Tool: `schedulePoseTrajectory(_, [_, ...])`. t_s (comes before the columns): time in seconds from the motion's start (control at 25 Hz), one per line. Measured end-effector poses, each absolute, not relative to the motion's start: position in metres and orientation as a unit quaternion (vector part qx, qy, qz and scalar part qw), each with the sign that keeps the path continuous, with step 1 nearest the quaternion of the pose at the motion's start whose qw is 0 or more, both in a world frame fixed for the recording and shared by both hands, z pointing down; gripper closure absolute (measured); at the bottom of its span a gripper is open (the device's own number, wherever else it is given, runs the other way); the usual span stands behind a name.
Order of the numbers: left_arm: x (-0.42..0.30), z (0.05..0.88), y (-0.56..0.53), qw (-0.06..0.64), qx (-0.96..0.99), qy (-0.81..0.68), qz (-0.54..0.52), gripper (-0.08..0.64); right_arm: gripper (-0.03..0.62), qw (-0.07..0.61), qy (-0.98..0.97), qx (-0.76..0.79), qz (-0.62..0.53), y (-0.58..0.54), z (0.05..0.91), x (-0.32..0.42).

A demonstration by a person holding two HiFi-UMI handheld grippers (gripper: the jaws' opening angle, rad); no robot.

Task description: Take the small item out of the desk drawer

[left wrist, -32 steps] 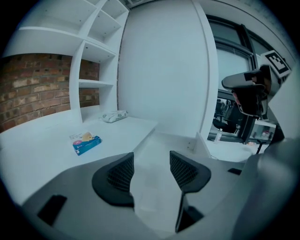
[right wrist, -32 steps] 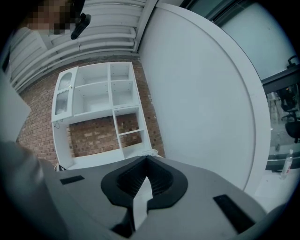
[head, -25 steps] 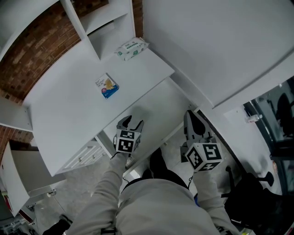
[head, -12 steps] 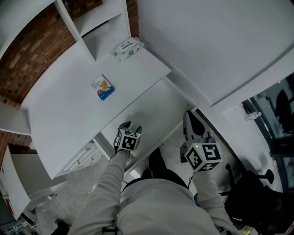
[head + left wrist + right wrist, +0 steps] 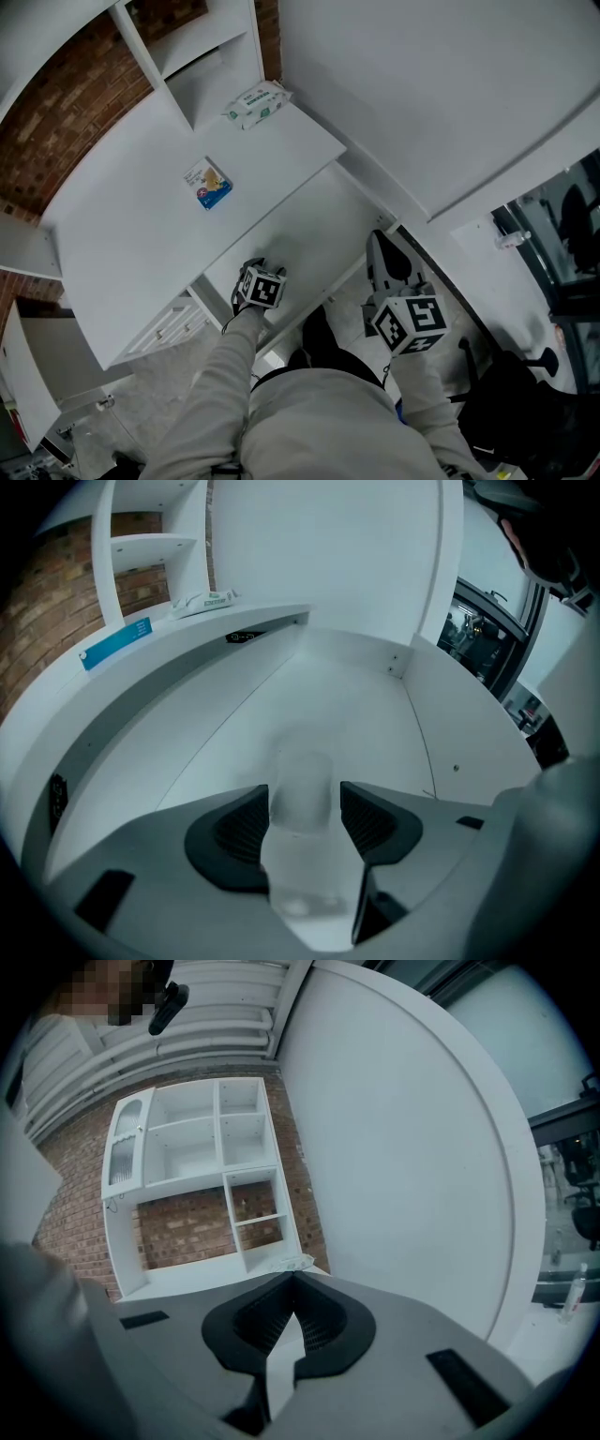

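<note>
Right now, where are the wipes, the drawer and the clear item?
wipes [image 5: 257, 103]: head view, pack's top.
drawer [image 5: 309, 225]: head view, bare floor.
clear item [image 5: 302, 782]: left gripper view, its front.

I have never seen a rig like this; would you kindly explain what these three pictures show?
A person holds a two-jaw gripper in each hand. The head view, from a head-worn camera, looks down on a white desk bearing a small packet and a wipes pack, its drawer open below. Each gripper view rides on its own gripper. The left gripper is in the drawer, jaws either side of a pale small item; whether they pinch it is unclear. The right gripper is shut and empty.
</note>
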State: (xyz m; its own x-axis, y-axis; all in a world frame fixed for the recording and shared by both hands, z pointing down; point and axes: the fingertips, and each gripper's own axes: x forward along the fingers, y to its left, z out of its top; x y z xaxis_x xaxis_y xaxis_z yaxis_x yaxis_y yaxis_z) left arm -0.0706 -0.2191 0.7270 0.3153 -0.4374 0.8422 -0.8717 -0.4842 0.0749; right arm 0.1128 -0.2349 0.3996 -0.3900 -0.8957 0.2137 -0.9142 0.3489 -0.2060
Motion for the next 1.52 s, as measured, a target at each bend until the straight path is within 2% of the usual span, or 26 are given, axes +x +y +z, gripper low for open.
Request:
schedulePoseTrajectory(0.36, [-0.068, 0.741, -0.215, 0.283, 0.765, -0.408, 0.411, 0.315, 0.565, 0.038, -0.823, 0.547, 0.149, -0.233, 0.403, 0.107])
schedulePoseTrajectory(0.88, [-0.07, 0.748, -0.21, 0.284, 0.762, -0.402, 0.42, 0.371, 0.565, 0.043, -0.825, 0.544, 0.148, -0.235, 0.404, 0.1])
schedulePoseTrajectory(1.52, [-0.056, 0.644, -0.225, 0.212, 0.815, -0.427, 0.328, 0.383, 0.565, 0.031, -0.832, 0.531, 0.155, -0.236, 0.403, 0.085])
